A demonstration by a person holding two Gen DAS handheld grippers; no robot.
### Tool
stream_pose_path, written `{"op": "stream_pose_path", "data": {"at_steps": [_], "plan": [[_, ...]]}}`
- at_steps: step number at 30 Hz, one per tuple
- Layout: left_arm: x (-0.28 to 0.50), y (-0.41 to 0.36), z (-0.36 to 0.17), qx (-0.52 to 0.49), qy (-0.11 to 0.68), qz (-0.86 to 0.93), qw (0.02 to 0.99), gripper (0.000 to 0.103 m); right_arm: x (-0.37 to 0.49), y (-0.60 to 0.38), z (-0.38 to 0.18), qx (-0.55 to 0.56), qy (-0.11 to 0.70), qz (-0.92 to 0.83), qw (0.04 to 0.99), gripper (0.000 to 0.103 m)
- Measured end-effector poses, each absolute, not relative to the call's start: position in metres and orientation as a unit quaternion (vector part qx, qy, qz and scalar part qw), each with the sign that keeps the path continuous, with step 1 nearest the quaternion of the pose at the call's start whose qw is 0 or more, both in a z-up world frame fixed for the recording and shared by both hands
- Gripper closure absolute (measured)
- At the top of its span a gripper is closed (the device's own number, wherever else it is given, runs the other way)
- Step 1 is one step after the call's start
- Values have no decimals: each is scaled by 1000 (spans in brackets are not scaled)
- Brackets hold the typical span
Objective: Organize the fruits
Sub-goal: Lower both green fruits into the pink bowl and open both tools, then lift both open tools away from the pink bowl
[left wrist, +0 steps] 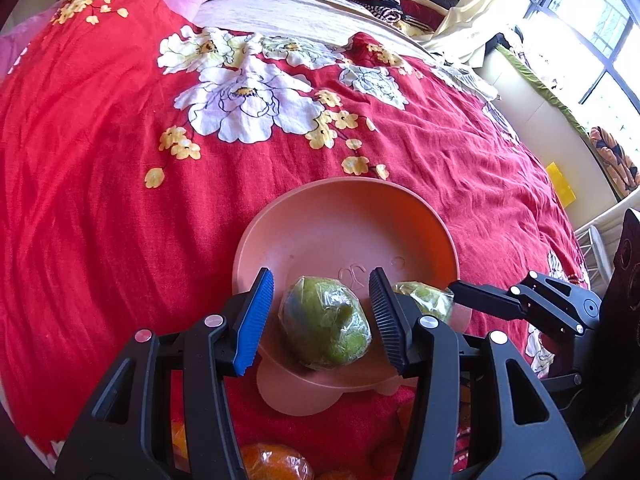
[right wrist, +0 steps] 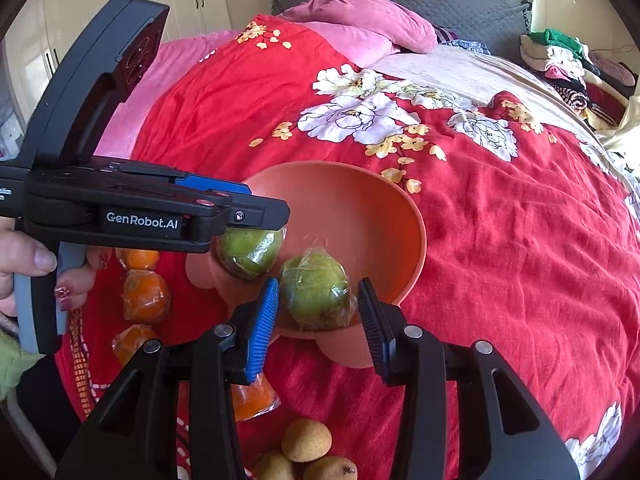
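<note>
Left wrist view: a plastic-wrapped green fruit [left wrist: 326, 322] lies in the shallow terracotta-pink plastic bowl [left wrist: 344, 220] on the red floral bedspread [left wrist: 100, 200]. The left gripper [left wrist: 322, 320] straddles it, jaws wide, gripping nothing. A second wrapped green fruit [right wrist: 314, 296] sits beside it in the bowl, between the right gripper's [right wrist: 318, 320] spread, empty jaws. Wrapped oranges [right wrist: 145, 296] and small yellow-brown pears [right wrist: 306, 440] lie just outside the bowl.
</note>
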State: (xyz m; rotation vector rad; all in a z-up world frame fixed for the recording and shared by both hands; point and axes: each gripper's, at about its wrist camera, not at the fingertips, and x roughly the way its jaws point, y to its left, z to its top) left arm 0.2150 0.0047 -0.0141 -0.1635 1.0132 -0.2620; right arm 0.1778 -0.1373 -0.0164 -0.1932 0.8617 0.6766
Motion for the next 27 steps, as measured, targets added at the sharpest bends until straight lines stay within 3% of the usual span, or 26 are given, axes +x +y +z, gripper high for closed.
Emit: {"op": "stream_pose_path", "data": {"at_steps": [8,19,22,27], "plan": [[206,8,-10,-77,480,-117,866,60,167,-146,-8,-77,399,314,858,48],[184,12,0,-76,467,-103,875,38,150,-156,3,-66,381,297,873,24],[177,14,4,-77,460,-100,879,25,147,-158,6,-64,376,294,877,23],[167,15,9,-75,452,-94,884,20,144,-161,12,-62,368,284,883,18]]}}
